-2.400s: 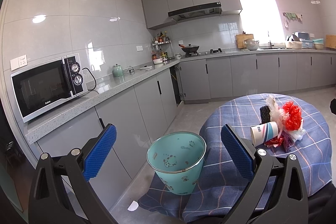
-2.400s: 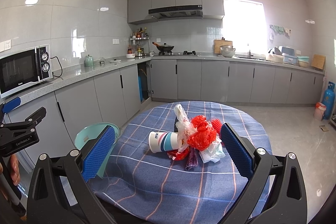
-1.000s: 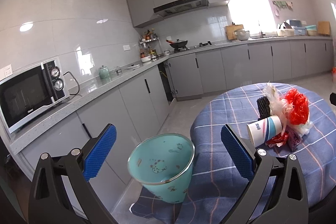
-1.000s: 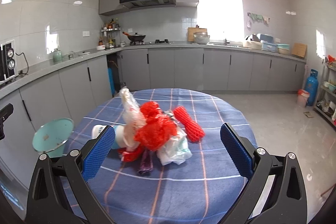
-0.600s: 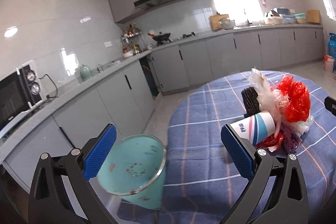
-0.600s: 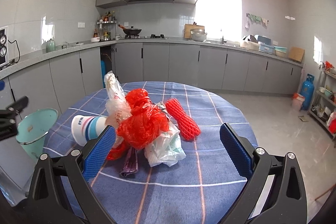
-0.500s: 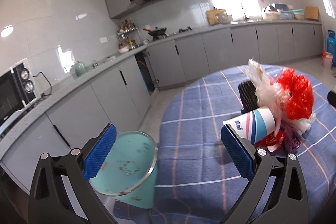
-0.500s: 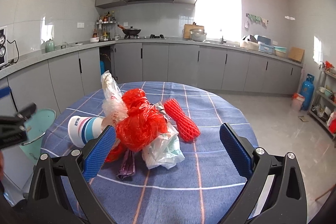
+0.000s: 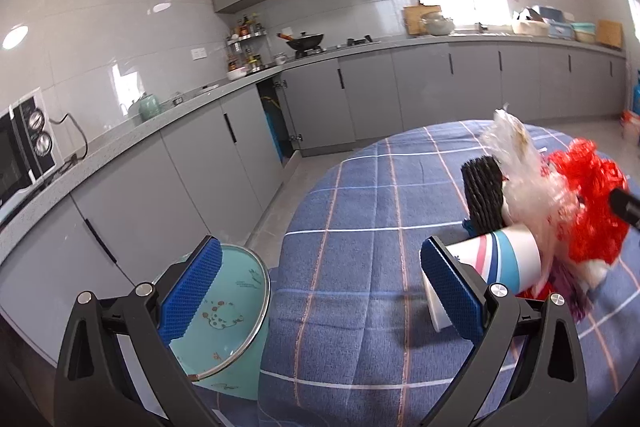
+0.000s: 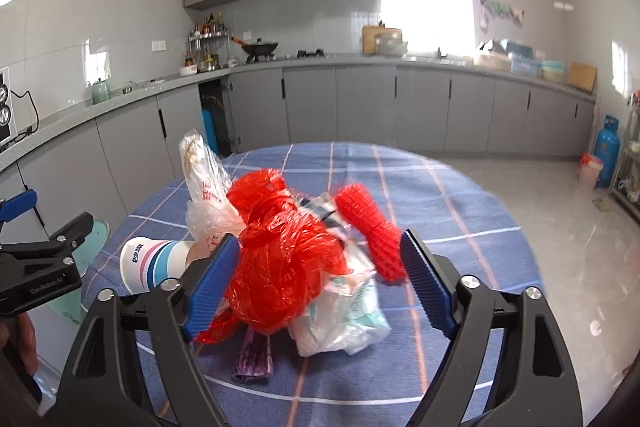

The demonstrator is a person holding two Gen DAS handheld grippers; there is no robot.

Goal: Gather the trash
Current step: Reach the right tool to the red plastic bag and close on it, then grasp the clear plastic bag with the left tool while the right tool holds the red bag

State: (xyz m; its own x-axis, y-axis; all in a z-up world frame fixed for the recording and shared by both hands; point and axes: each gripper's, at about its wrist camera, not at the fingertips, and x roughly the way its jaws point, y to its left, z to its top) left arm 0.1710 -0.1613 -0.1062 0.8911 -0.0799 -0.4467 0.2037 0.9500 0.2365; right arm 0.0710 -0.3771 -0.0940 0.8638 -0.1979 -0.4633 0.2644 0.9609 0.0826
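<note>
A trash pile lies on the round table with a blue checked cloth (image 10: 460, 195): a red plastic bag (image 10: 280, 251), a striped paper cup (image 10: 152, 263) on its side, a clear bag (image 10: 204, 187), a red foam net (image 10: 372, 231), a white bag (image 10: 344, 315) and a purple wrapper (image 10: 254, 355). My right gripper (image 10: 316, 279) is open, its jaws either side of the red bag. My left gripper (image 9: 320, 291) is open and empty; the cup (image 9: 504, 267) lies by its right finger. A teal trash bin (image 9: 224, 323) stands beside the table, behind its left finger.
Grey kitchen cabinets and counter (image 9: 224, 163) run along the left and back walls, with a microwave (image 9: 24, 147) at far left. A black foam net (image 9: 482, 193) lies behind the cup. A blue gas cylinder (image 10: 606, 147) stands on the floor at right.
Both grippers have moved in towards the trash pile. The right gripper now straddles the red bag. The left view has swung right, so the bin has slid to the lower left.
</note>
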